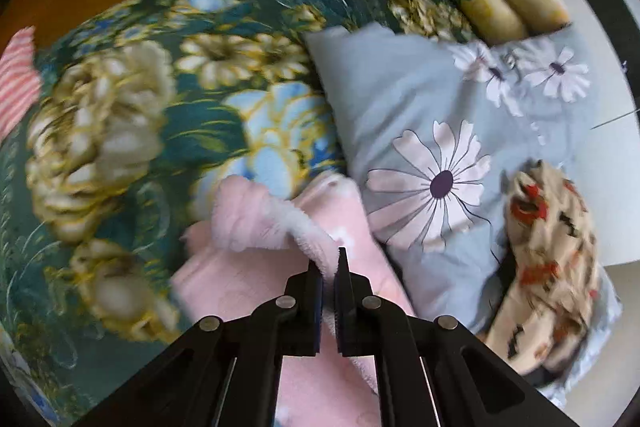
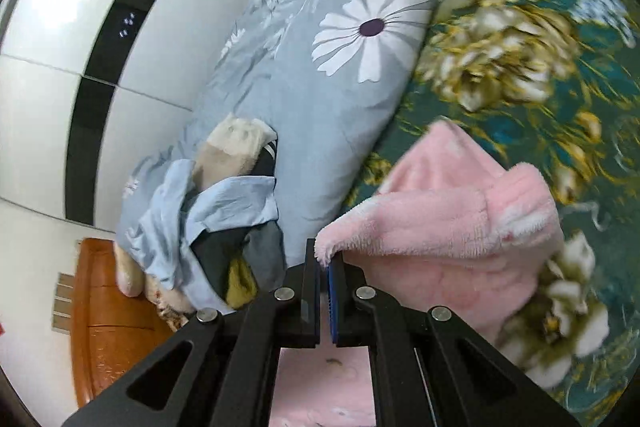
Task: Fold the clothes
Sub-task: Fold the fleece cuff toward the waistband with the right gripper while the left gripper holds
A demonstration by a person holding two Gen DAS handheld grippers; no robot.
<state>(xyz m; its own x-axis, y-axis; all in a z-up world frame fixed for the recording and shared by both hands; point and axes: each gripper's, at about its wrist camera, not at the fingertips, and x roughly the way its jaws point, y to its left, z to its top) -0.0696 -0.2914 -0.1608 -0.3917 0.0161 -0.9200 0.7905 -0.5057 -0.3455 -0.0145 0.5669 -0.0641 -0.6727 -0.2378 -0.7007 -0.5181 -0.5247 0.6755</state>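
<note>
We hold the pink fleece (image 1: 280, 267) at two edges, left gripper (image 1: 329, 259) and right gripper (image 2: 325, 259) each clamped narrowly on it. It drapes ahead of both over the green bedspread (image 1: 120, 131), beside the blue pillow (image 2: 312, 99).

Left gripper (image 1: 329, 269) clamped narrow, a fold of the pink fleece garment (image 1: 256, 219) pinched between its black fingers, tips just over the garment's near edge. Right gripper (image 2: 325, 259) likewise closed, nipping a fluffy corner of the same garment at its near left edge.
</note>
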